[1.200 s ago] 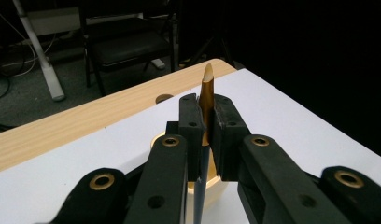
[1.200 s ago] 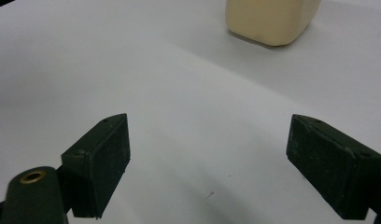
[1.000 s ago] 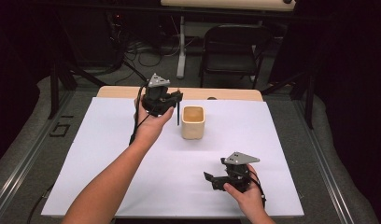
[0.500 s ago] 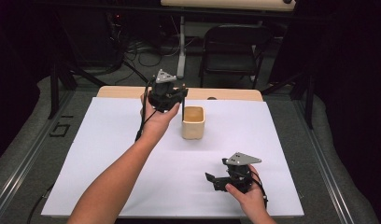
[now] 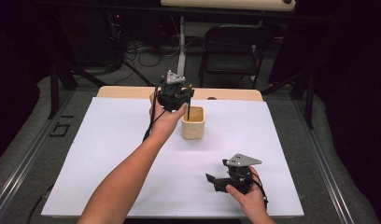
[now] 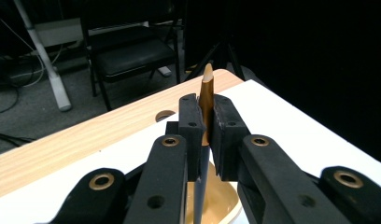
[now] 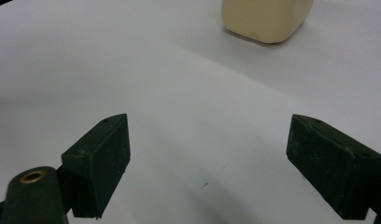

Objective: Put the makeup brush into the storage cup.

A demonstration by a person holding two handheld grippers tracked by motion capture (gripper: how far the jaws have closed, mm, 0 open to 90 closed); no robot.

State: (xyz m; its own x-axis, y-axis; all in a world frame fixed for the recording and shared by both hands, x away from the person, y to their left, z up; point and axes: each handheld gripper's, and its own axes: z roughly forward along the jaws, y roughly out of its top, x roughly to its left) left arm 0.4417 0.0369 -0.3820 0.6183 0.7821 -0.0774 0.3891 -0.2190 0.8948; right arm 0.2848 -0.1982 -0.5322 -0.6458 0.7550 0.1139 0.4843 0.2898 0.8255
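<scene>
Our left gripper (image 6: 206, 135) pinches a thin, stiff, light stick (image 6: 207, 93) mid-shaft above the cup (image 5: 193, 122) near the table's far edge; our right gripper (image 7: 226, 154) gapes empty.

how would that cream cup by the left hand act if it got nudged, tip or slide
The cream cup looks squat and wide-based, so it would probably slide on the smooth white sheet rather than tip. It seems light, so the thin stick clamped in the left gripper could shove it.
</scene>
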